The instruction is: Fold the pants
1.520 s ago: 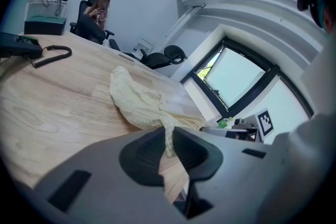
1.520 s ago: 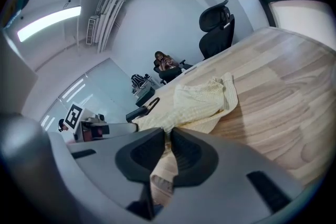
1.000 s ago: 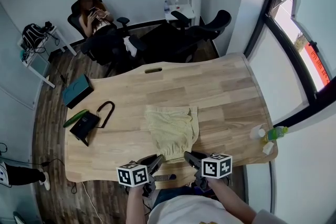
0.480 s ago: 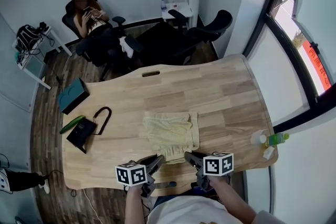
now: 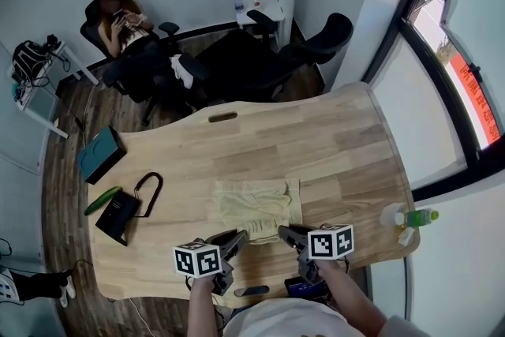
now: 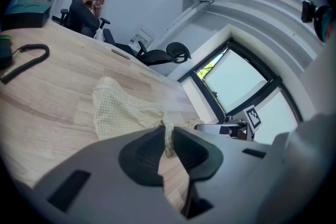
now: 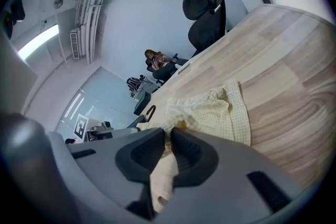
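Nearest the person, the left gripper (image 6: 167,139) had its jaws pressed together on a thin pinch of pale yellow checked cloth, and the right gripper (image 7: 169,144) was nipping the same cloth in the same way, a strip of it trailing back between the pads. The two grips sat side by side on the near edge of the pants (image 5: 256,205). This was probably to keep that edge straight and level, so both corners could travel together rather than twist. The pants themselves lay bunched and wrinkled on the wooden table (image 5: 331,146), near its front edge and roughly midway across, with their far part flat on the wood. To the right, close to the table's edge, a clear bottle (image 5: 418,217) with a green cap lay beside a small pale cup (image 5: 388,215); what either held was too small to tell. To the left sat a black pouch (image 5: 118,213) with a looped strap, and beyond it a closed teal box (image 5: 100,155) hid its contents. Farthest off, a person (image 5: 118,20) sat in an office chair.
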Motion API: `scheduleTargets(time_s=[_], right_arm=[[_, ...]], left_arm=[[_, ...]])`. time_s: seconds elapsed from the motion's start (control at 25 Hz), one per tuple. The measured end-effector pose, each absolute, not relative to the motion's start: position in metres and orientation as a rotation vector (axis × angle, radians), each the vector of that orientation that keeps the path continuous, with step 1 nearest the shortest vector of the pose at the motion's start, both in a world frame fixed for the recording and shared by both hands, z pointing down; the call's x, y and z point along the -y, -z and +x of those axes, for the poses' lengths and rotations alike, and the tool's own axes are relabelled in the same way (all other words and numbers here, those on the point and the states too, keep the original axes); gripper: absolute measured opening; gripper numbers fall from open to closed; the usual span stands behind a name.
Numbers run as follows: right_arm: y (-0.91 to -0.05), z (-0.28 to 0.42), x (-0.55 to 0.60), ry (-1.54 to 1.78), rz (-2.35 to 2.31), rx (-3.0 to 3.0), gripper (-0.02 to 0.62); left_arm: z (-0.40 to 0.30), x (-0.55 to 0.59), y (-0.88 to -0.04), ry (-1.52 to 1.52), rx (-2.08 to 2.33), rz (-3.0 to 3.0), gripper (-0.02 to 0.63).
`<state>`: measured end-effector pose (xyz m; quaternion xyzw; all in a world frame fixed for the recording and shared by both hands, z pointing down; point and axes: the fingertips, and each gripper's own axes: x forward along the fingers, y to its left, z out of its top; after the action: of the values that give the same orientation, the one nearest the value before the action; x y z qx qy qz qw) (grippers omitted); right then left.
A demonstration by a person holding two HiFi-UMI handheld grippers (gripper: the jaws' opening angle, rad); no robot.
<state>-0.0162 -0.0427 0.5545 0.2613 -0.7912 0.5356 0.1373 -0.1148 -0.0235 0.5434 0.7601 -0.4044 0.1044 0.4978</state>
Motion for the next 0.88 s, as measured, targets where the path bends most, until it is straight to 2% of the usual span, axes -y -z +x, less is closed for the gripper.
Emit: scheduleTargets(time_s=[0.56, 0.76, 0.88], right_arm=[[-0.597, -0.032, 0.109, -1.577, 0.786, 2.207, 0.037], [-0.618, -0.039, 0.126, -1.637, 0.79, 2.202, 0.037], [-0.628, -0.039, 0.13, -1.55, 0.805, 2.221, 0.04]], left_arm=[[-0.128, 0.088, -0.582, -0.21, 0.927, 1.774, 0.055], [-0.132, 0.105, -0.613, -0.092, 0.911, 1.666, 0.055], [-0.136, 0.111, -0.624, -0.023, 0.925, 1.601, 0.055]])
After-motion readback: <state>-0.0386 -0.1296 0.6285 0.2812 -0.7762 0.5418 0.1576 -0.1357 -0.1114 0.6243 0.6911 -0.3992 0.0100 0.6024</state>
